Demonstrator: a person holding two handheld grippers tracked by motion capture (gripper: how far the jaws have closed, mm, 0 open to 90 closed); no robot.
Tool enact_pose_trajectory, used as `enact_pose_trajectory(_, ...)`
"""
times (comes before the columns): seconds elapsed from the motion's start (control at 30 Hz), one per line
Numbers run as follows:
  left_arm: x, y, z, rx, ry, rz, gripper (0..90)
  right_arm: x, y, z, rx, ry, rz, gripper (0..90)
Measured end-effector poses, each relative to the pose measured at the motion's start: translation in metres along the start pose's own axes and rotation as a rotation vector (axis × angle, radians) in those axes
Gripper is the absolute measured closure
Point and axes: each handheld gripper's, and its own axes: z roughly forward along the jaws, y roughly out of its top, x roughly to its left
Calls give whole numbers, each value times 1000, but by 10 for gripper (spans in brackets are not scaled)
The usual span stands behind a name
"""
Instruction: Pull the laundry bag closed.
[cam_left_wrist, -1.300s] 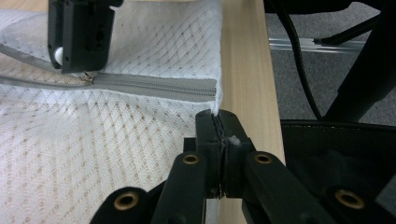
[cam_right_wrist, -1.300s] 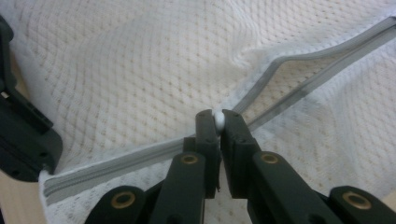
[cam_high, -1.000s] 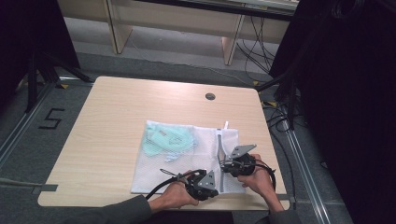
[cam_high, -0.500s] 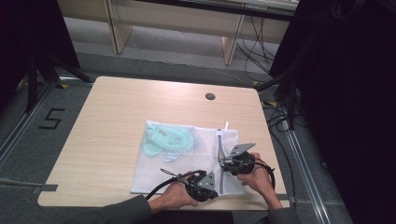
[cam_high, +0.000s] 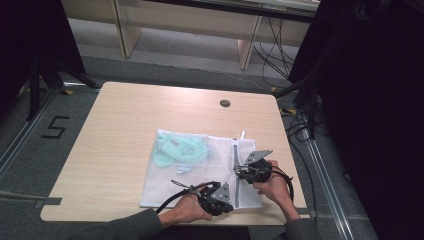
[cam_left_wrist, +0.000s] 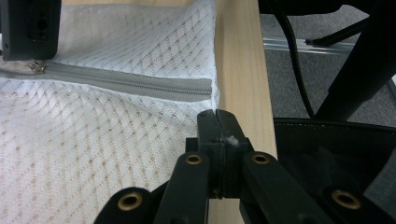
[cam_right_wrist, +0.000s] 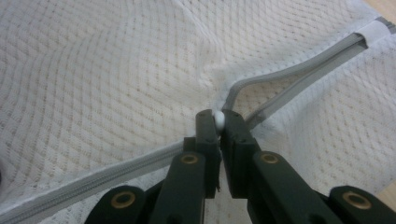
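Observation:
A white mesh laundry bag (cam_high: 210, 175) lies flat on the table's near right part, with a mint-green garment (cam_high: 175, 150) inside its far left corner. A grey zipper (cam_high: 236, 160) runs along the bag's right side. My left gripper (cam_high: 230, 198) is shut on the bag's mesh edge (cam_left_wrist: 205, 100) just below the zipper's end (cam_left_wrist: 196, 88). My right gripper (cam_high: 240, 173) is shut on the small white zipper pull (cam_right_wrist: 218, 120), where the zipper (cam_right_wrist: 289, 74) buckles upward. One of the right gripper's fingers (cam_left_wrist: 30, 28) sits over the slider in the left gripper view.
The light wooden table (cam_high: 120, 130) has a round cable hole (cam_high: 225, 103) at its far right. The table's near edge (cam_left_wrist: 240, 70) runs right next to the bag's corner. Black cables (cam_high: 300, 125) and dark stands crowd the floor to the right.
The right gripper has shifted only slightly at the zipper. The left gripper keeps its hold on the bag's edge and has not moved.

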Motion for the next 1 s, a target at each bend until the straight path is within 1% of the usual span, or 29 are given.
enact_pose_trajectory(0.03, 1, 0, -1, -2, 3, 13, 897, -1, 1, 1, -8, -1, -4, 865)
enact_pose_trajectory(0.07, 0, 0, -1, -4, 3, -3, 897, 0, 1, 0, 5, -12, 8, 865)
enact_pose_trajectory(0.1, 0, 1, -2, 1, -2, 3, 897, 0, 2, 1, 3, -22, 15, 865)
enact_pose_trajectory(0.13, 1, 1, -2, 0, 2, 5, 898, -3, 2, 1, -10, -14, -6, 865)
enact_pose_trajectory(0.17, 0, 0, -2, 1, 2, 1, 898, -2, 2, 1, -4, -9, 5, 865)
enact_pose_trajectory(0.2, 0, 0, -1, 7, 0, 2, 898, -3, 3, 2, -5, -13, 3, 865)
enact_pose_trajectory(0.23, 1, -1, -1, 10, 1, 13, 898, -4, 4, 0, 7, -11, -18, 865)
enact_pose_trajectory(0.27, 1, -1, -1, 9, 1, 13, 898, -4, 3, 2, -8, -18, -10, 865)
enact_pose_trajectory(0.3, 0, -1, 0, 14, -6, 0, 898, -4, 4, 1, 15, -13, -9, 865)
enact_pose_trajectory(0.33, 0, -1, 0, 13, -7, 4, 898, -4, 4, 3, -14, -17, -4, 865)
enact_pose_trajectory(0.37, 1, -1, 0, 2, -2, 21, 898, -4, 5, 3, 0, -16, 2, 865)
enact_pose_trajectory(0.4, 1, -1, 0, 2, -4, 18, 898, -4, 5, 3, 4, -24, 6, 865)
enact_pose_trajectory(0.43, 1, -1, 0, 3, -7, 9, 898, -4, 6, 3, 9, -14, 13, 865)
enact_pose_trajectory(0.47, 1, -1, 0, 2, -5, 15, 898, -5, 5, 4, -2, -17, -1, 865)
enact_pose_trajectory(0.5, 1, -1, 0, 3, -3, 16, 898, -6, 7, 4, -5, -24, -2, 865)
enact_pose_trajectory(0.53, 1, -1, 0, 3, -1, 9, 898, -6, 8, 3, 13, -21, 3, 865)
enact_pose_trajectory(0.57, 1, -1, 0, 3, 1, 12, 898, -6, 8, 6, -12, -12, -5, 865)
enact_pose_trajectory(0.6, 1, -1, -1, 3, 9, 24, 898, -6, 9, 5, -6, -25, -10, 865)
enact_pose_trajectory(0.63, 1, -1, -1, 10, 6, 20, 897, -6, 10, 5, 1, -24, -2, 865)
enact_pose_trajectory(0.67, 1, -1, -1, 6, 8, 5, 898, -6, 9, 6, 3, -17, 6, 865)
enact_pose_trajectory(0.7, 1, -2, -1, 9, 0, 0, 897, -6, 10, 6, 4, -18, 4, 865)
enact_pose_trajectory(0.77, 2, -2, 0, 5, 1, 2, 897, -8, 10, 5, 9, -14, -12, 865)
enact_pose_trajectory(0.8, 2, -2, -1, 6, 2, 1, 898, -9, 9, 7, -22, -17, -12, 865)
enact_pose_trajectory(0.87, 1, -2, -1, 11, 6, 0, 898, -9, 9, 7, -8, -18, 1, 864)
enact_pose_trajectory(0.9, 1, -2, -1, 11, 4, -2, 898, -8, 9, 8, -7, -14, 16, 865)
enact_pose_trajectory(0.93, 1, -2, 0, 10, 12, 3, 898, -9, 9, 8, -12, -17, 16, 865)
enact_pose_trajectory(0.97, 1, -3, 0, 10, 12, 3, 898, -10, 10, 7, -7, -20, 27, 865)
enact_pose_trajectory(1.0, 1, -3, -1, 14, 6, -1, 898, -11, 9, 8, -18, -15, 15, 865)
